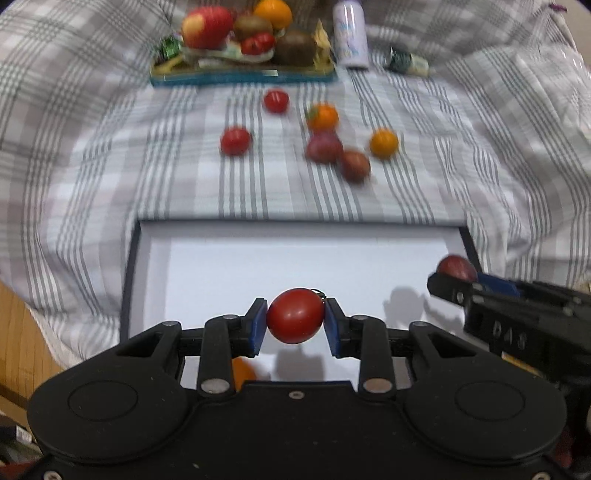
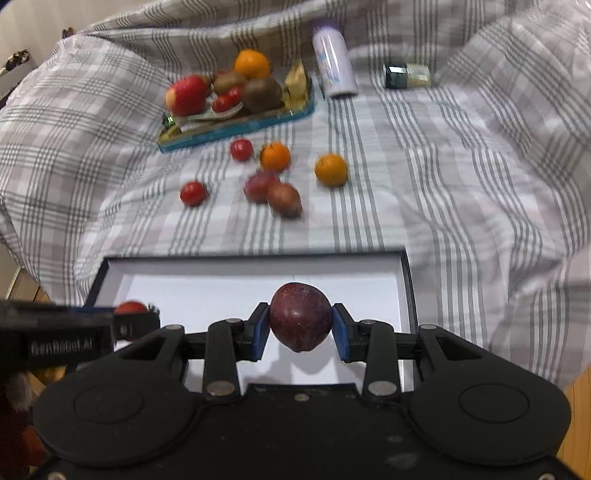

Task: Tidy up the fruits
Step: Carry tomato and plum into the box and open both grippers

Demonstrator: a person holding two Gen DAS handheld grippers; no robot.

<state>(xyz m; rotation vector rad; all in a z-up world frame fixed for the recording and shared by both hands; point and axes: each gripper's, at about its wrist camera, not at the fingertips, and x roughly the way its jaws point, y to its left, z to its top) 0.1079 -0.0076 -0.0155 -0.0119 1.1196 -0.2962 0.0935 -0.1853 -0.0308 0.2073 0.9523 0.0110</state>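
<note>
My left gripper (image 1: 296, 319) is shut on a red tomato (image 1: 295, 314) and holds it above the white box (image 1: 207, 266). My right gripper (image 2: 301, 325) is shut on a dark purple plum (image 2: 300, 319) above the same box (image 2: 207, 288); it also shows in the left wrist view (image 1: 452, 275) at the box's right side. An orange fruit (image 1: 243, 373) lies in the box, partly hidden behind my left fingers. Loose on the cloth beyond the box lie two red tomatoes (image 1: 235, 140), two oranges (image 1: 384, 142) and two plums (image 1: 354, 165).
A blue tray (image 1: 243, 75) at the back holds an apple, kiwis, an orange and a tomato. A white can (image 1: 350, 33) and a small bottle (image 1: 406, 61) lie to its right. The checked cloth (image 1: 92, 147) bunches up at both sides.
</note>
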